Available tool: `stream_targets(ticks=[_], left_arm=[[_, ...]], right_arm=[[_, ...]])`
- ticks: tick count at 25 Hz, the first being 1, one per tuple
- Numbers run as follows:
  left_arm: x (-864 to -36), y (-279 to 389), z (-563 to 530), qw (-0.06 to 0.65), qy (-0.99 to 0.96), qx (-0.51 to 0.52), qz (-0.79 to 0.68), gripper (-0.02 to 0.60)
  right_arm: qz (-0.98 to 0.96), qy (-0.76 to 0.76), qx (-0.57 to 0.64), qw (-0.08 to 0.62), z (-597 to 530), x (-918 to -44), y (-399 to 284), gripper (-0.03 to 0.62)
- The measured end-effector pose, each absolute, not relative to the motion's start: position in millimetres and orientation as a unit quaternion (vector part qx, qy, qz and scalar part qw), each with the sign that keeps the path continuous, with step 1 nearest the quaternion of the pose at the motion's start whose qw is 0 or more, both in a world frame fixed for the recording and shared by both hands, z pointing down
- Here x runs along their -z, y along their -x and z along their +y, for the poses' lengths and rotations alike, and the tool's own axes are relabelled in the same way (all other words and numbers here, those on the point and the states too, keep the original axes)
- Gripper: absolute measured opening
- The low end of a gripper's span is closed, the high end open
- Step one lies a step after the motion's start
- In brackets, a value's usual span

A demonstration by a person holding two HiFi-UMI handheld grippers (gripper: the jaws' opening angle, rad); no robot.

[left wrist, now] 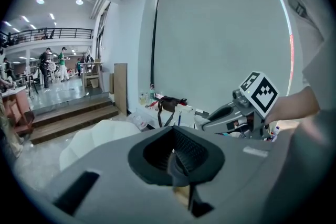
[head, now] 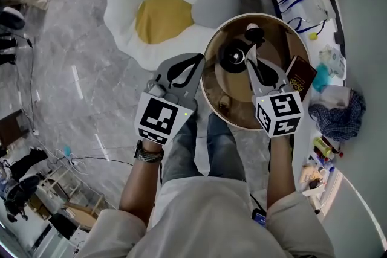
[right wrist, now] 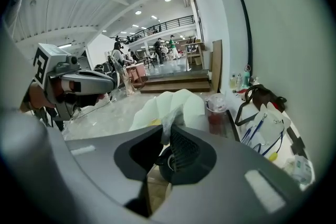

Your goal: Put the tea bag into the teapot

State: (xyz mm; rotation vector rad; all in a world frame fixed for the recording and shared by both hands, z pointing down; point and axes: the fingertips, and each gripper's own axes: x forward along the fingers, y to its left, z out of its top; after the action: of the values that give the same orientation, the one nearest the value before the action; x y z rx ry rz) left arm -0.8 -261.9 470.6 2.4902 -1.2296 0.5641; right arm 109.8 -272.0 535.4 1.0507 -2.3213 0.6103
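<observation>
Right gripper (head: 250, 47) pinches the tea bag (right wrist: 169, 121) above the teapot (head: 234, 57) — centre it over the opening before releasing. Left gripper (head: 195, 59) is clenched, apparently empty.

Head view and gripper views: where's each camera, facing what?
Head view: person's head, steeply down at teapot on round table; left gripper, right gripper, forearms, legs show.
Left gripper view: on left gripper, toward pale wall; right gripper shows.
Right gripper view: on right gripper, toward hall; tea bag between jaws, left gripper shows.
Shared: flower cushion.
</observation>
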Motion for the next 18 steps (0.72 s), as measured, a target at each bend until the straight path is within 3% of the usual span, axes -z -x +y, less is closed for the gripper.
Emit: stream_targets(ticks=[18], left_arm=[[-538.5,17.7,-256.7,0.201,-0.85,-0.225,-0.432,0.006]], right_arm=[[-0.838,-0.331,-0.272,0.338,-272.6,-652.6,-93.4,0.046]])
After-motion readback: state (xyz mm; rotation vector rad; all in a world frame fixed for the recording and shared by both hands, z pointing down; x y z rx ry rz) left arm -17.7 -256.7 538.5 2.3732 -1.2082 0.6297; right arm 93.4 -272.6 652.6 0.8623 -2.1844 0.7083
